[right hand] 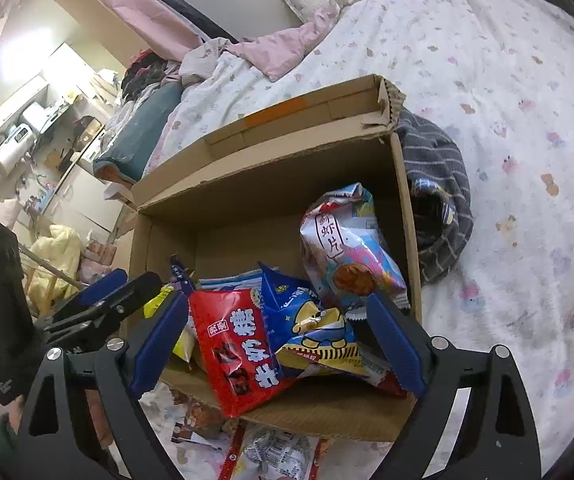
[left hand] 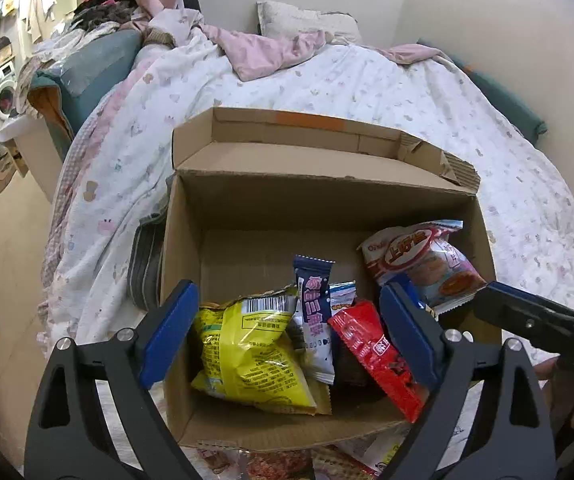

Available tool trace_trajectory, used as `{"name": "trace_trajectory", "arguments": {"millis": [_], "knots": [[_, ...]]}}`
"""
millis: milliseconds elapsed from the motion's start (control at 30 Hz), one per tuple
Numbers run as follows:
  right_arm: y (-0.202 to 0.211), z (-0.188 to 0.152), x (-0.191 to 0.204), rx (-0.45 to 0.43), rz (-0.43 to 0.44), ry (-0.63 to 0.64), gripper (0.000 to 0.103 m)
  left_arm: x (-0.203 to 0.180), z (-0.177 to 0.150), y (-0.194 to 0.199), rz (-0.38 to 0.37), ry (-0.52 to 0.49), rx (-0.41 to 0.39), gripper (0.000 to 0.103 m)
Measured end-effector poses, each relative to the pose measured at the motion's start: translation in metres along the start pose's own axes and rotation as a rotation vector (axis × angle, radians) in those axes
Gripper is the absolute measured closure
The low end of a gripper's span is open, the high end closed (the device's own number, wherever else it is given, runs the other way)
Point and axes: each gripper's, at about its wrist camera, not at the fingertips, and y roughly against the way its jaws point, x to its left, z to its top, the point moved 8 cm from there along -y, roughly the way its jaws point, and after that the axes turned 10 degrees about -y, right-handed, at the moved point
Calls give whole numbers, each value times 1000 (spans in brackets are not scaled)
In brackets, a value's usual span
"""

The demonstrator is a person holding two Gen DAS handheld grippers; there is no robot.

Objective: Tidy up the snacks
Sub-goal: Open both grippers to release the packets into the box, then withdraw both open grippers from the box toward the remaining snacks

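We hold both grippers over the cardboard box (left hand: 319, 200) on the bed, each with its jaws spread wide and gripping nothing: the left gripper (left hand: 289, 332) frames the yellow snack bag (left hand: 247, 356), the right gripper (right hand: 279, 344) frames the red packet (right hand: 239, 348) and the blue packet (right hand: 307, 320). These already lie in the box. More packets (right hand: 275, 456) lie on the bedding below its near wall, so we should probably lift clear without snagging wrappers, then reach for those.

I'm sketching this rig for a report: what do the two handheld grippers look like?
Both match. The left gripper and right gripper each have two black, cut-out triangular arms with silver pivot bolts, tipped with flat blue pads. Seen from the other camera, each has a black handle with white lettering. No cables show.
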Motion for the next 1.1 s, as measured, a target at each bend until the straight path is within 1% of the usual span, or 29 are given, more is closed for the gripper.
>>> {"name": "trace_trajectory", "arguments": {"millis": [100,233,533,767,867,933,1033,1100], "knots": [[-1,1,0,6,-1,2,10,1,0,0,19,-4,-1,13],[-2,1,1,7,-6,9,10,2,-3,-3,9,10,16,13],[1,3,0,-3,-6,-1,10,6,-8,-4,24,24,24,13],[11,2,-2,-18,6,-26,10,8,-16,10,31,40,2,13],[17,-1,-2,-21,9,-38,10,11,-21,17,13,67,-4,13],[22,-5,-2,-22,9,-33,10,16,-22,26,-10,114,-26,13],[31,-10,2,-23,10,-11,10,20,-23,34,-43,165,-33,12],[38,-14,5,-33,10,-4,10,23,-25,38,-42,181,-38,12]]}}
